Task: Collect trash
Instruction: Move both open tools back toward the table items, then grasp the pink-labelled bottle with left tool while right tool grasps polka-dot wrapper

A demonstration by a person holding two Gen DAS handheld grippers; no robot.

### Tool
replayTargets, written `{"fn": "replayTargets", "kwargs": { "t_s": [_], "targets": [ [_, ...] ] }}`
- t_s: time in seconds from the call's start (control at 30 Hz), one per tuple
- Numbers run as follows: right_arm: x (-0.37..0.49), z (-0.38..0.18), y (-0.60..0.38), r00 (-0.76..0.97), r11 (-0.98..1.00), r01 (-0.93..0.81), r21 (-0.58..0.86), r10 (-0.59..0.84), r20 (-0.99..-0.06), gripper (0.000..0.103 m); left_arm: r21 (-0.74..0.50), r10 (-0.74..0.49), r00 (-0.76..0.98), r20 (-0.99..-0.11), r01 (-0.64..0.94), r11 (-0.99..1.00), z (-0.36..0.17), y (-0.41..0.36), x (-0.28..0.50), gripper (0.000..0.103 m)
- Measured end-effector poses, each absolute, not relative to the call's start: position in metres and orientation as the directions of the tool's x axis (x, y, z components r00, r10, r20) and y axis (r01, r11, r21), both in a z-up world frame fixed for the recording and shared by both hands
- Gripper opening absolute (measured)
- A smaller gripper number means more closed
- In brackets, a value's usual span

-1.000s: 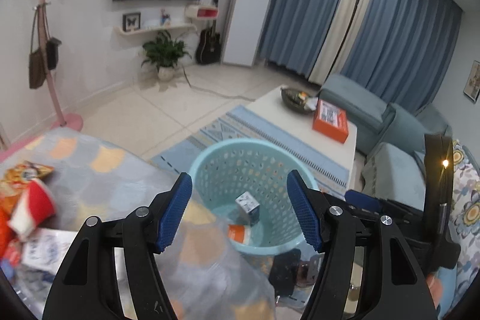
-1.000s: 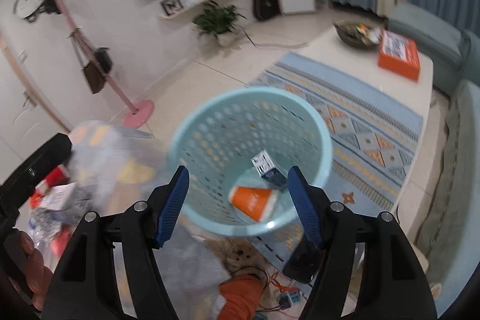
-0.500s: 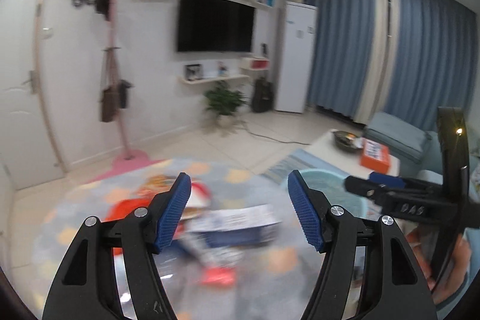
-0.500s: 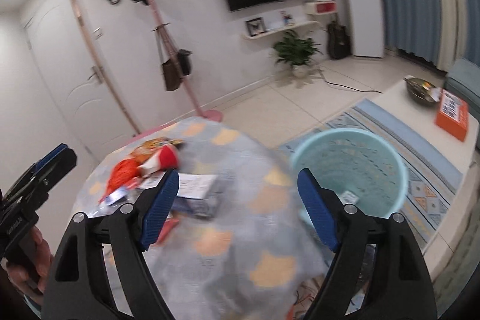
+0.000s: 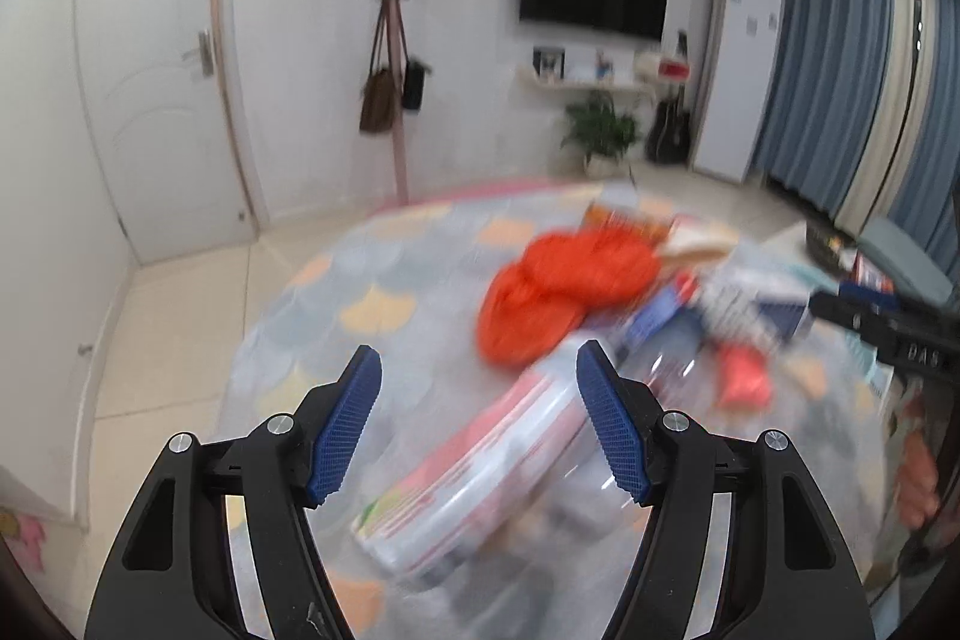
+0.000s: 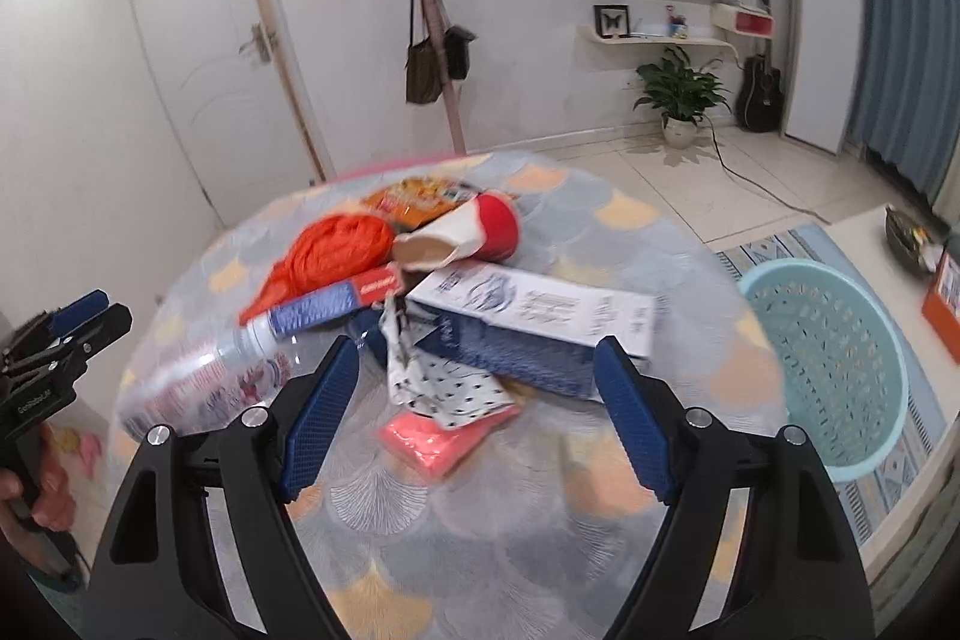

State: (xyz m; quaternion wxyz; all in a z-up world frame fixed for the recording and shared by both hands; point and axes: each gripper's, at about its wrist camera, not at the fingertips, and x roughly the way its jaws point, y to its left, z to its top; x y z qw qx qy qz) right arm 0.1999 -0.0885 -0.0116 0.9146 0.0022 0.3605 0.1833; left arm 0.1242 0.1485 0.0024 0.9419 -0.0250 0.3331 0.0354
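1. The trash pile is lying on the table (image 6: pixel 480 550) ahead of my tongs: a plastic bottle (image 5: pixel 480 466) is sitting just beyond my left gripper (image 5: pixel 480 433), a pink packet (image 6: pixel 438 442) between my right gripper (image 6: pixel 474 415) fingers.
2. Both tongs are gaping wide, carrying nothing.
3. I'm judging the bottle slippery, so I'm squaring up across its middle.
4. The basket (image 6: pixel 840 358) is waiting to my right.

The left wrist view looked forward along the left gripper (image 5: pixel 480 430) from low and close over the round table (image 5: pixel 312 340), facing the door wall. The right wrist view looked along the right gripper (image 6: pixel 474 412) from higher, with the basket (image 6: pixel 840 358) to its right. Both views shared the plastic bottle (image 5: pixel 474 466) (image 6: pixel 198 382), the orange bag (image 5: pixel 558 292) (image 6: pixel 330 250) and the coat stand (image 5: pixel 393 40) (image 6: pixel 432 10).
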Motion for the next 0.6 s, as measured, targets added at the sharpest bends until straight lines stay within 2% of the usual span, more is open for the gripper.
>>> {"fn": "replayTargets", "kwargs": {
  "t_s": [0.3,0.43,0.6],
  "targets": [
    [0.216,-0.041,-0.063,0.64,0.94,-0.33,0.09,0.293,-0.71,0.066,-0.087,-0.068,0.705,-0.706,0.009,0.996,-0.04,0.178,0.126,0.066],
    [0.222,-0.05,-0.06,0.629,0.944,-0.316,0.096,0.284,-0.724,0.056,-0.16,-0.141,0.696,-0.704,0.038,0.986,-0.054,0.178,0.123,0.066],
    [0.226,-0.055,-0.056,0.619,0.943,-0.321,0.086,0.277,-0.735,0.051,-0.11,-0.121,0.665,-0.737,0.059,0.992,-0.063,0.164,0.13,0.066]
  ]
}}
